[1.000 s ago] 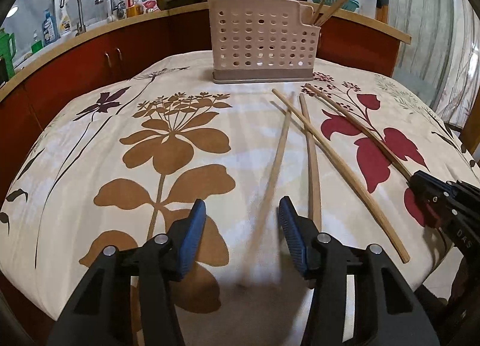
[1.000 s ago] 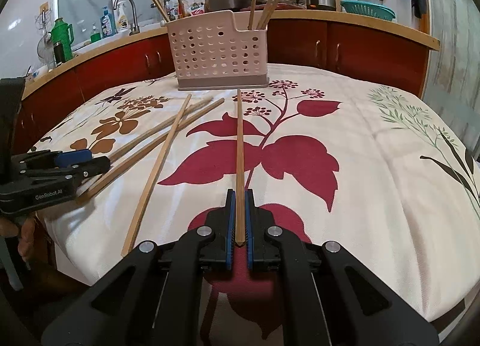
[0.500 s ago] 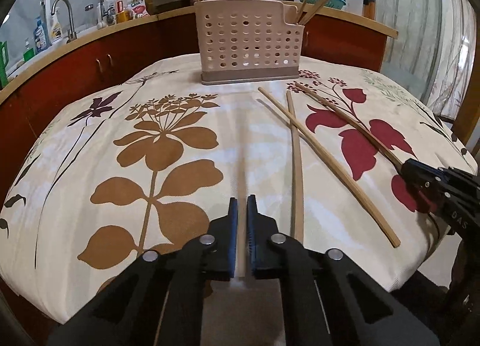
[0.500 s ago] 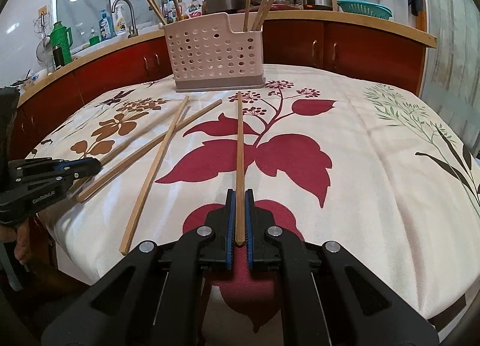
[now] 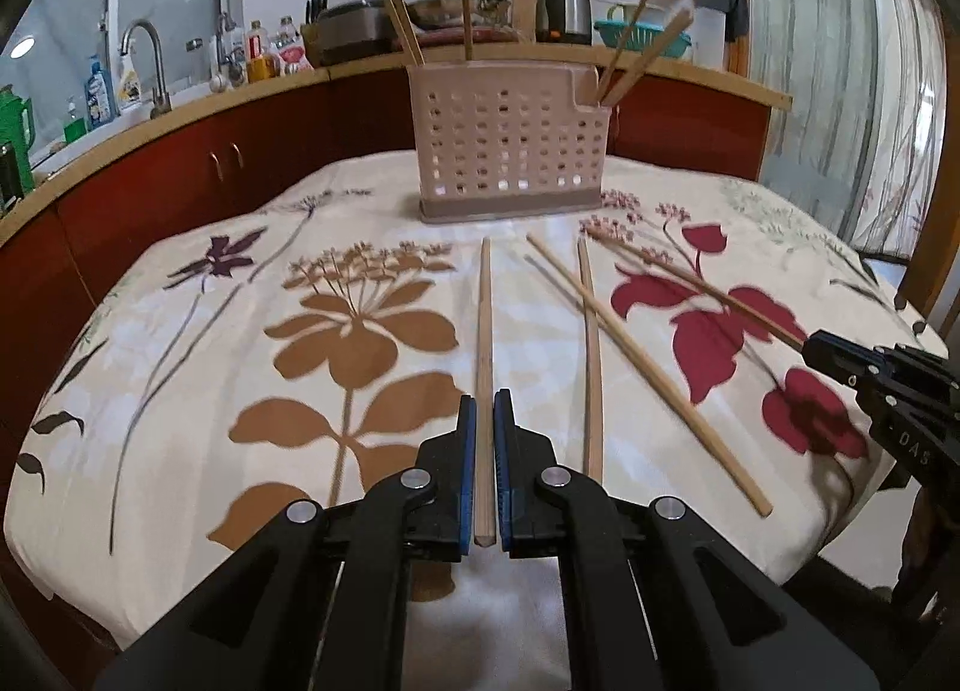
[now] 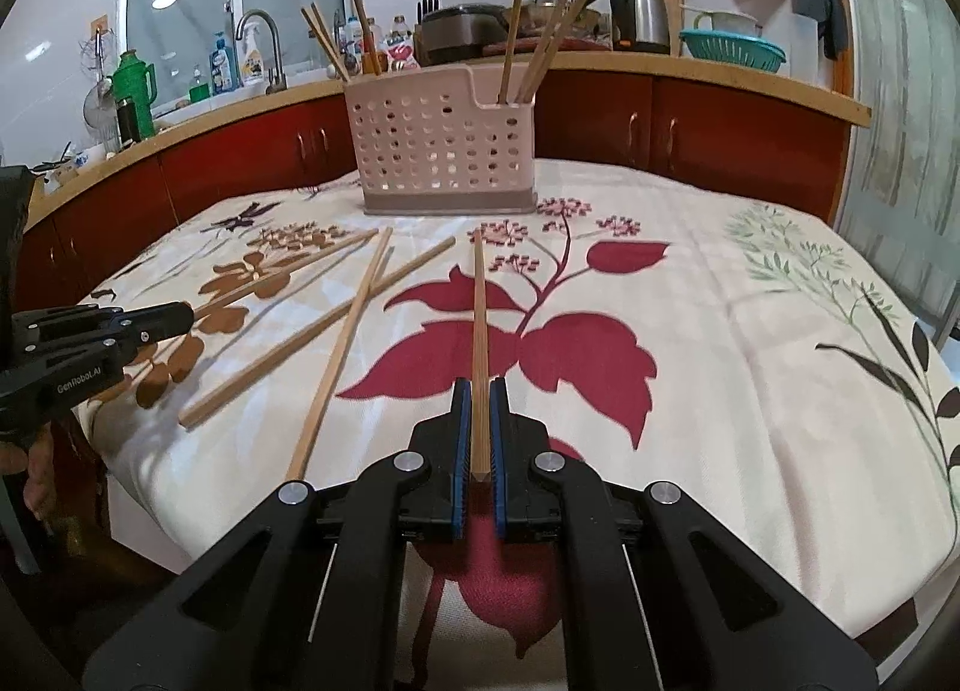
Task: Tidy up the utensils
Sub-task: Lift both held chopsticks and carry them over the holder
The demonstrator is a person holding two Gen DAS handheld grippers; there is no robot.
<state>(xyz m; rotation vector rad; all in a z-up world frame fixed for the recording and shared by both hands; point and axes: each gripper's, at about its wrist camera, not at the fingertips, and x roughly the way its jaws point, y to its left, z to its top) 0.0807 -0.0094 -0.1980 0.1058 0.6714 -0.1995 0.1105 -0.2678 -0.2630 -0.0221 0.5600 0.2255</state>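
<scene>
Chopsticks, slender and of pale wood, are the items under handling. Left claw (image 5: 485, 451) is nearly closed, blue ribbed pads clamped on one chopstick (image 5: 484, 343) pointing straight ahead. Right claw (image 6: 475, 439) is likewise clamped on a second chopstick (image 6: 478, 331). Two loose chopsticks (image 5: 591, 355) lie crossed on the floral cloth covering the desk (image 5: 180, 391). Farther off stands a beige perforated plastic holder (image 5: 504, 145), rectangular, with more chopsticks upright inside.

Right gripper (image 6: 478, 439) clamps long wooden chopstick (image 6: 478, 343), pointing far toward beige perforated plastic utensil basket (image 6: 444, 151) on floral tablecloth (image 6: 720, 331).
</scene>
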